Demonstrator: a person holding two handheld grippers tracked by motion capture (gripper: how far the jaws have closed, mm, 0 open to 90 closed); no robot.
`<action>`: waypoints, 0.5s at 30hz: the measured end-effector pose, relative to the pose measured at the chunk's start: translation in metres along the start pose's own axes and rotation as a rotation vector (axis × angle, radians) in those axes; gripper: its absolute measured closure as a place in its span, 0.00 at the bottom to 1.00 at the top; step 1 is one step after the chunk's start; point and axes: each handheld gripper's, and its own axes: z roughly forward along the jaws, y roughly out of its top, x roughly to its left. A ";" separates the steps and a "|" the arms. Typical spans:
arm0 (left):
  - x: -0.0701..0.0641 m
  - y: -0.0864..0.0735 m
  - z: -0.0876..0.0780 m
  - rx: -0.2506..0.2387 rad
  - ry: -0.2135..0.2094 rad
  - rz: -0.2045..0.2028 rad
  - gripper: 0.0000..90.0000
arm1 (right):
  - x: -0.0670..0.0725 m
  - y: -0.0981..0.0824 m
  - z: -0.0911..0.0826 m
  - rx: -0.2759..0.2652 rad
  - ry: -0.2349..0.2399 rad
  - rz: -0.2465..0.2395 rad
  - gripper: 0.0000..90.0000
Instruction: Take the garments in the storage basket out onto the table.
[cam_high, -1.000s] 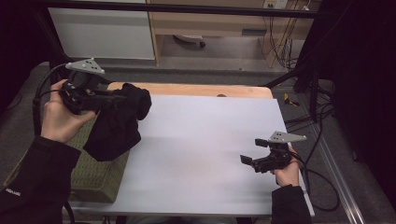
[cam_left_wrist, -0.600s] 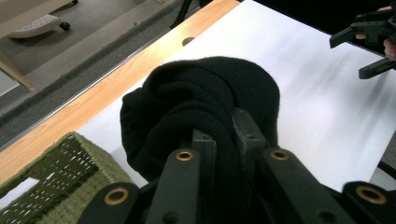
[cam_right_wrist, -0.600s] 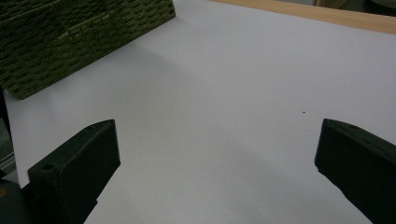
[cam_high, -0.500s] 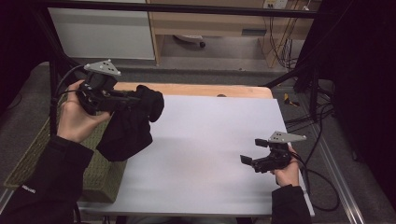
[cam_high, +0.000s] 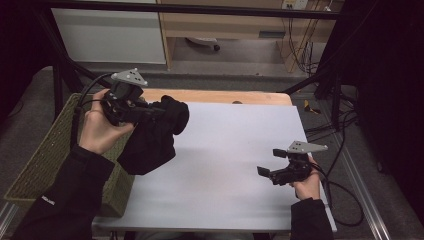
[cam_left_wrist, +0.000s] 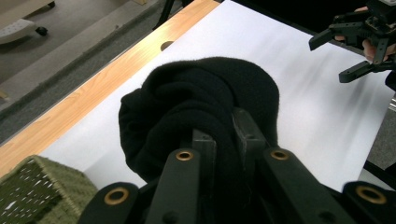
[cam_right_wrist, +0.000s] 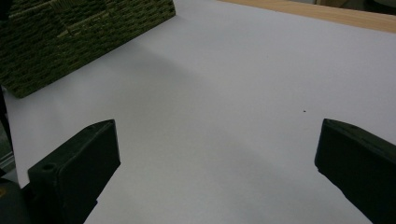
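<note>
Left tool (cam_high: 165, 114): clamped tight on a bunched black garment (cam_high: 152, 140), the jaws pinched close together with cloth wadded between and around them, as the left gripper view showed.
Black garment: hung from the left tool above the left edge of the white sheet (cam_high: 225, 165), a rounded wad at the jaws and a loose fold drooping below it; whether its lowest fold touched the sheet or the basket could not be told from the high view.
Left hand (cam_high: 102, 127): wrapped round the tool's body, the dark sleeve coming up over the basket.
Green woven basket (cam_high: 45, 160): stood at the left end of the bench, just beside the sheet's edge and partly under the forearm.
Right tool (cam_high: 267, 172): jaws wide apart with nothing between them, held low over the sheet near its right edge, well apart from the garment.
Bench (cam_high: 215, 96): a strip of bare wood showed along the far side beyond the sheet.
</note>
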 end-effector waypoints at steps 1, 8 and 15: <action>-0.001 0.000 0.002 0.002 -0.004 0.002 0.91 | 0.000 0.000 0.000 -0.001 0.000 0.002 0.01; -0.006 0.001 0.014 0.017 -0.018 0.013 0.91 | 0.000 0.000 0.000 0.001 0.000 0.003 0.01; -0.011 0.001 0.031 0.041 -0.037 0.022 0.91 | 0.000 0.000 0.000 0.000 -0.001 0.001 0.01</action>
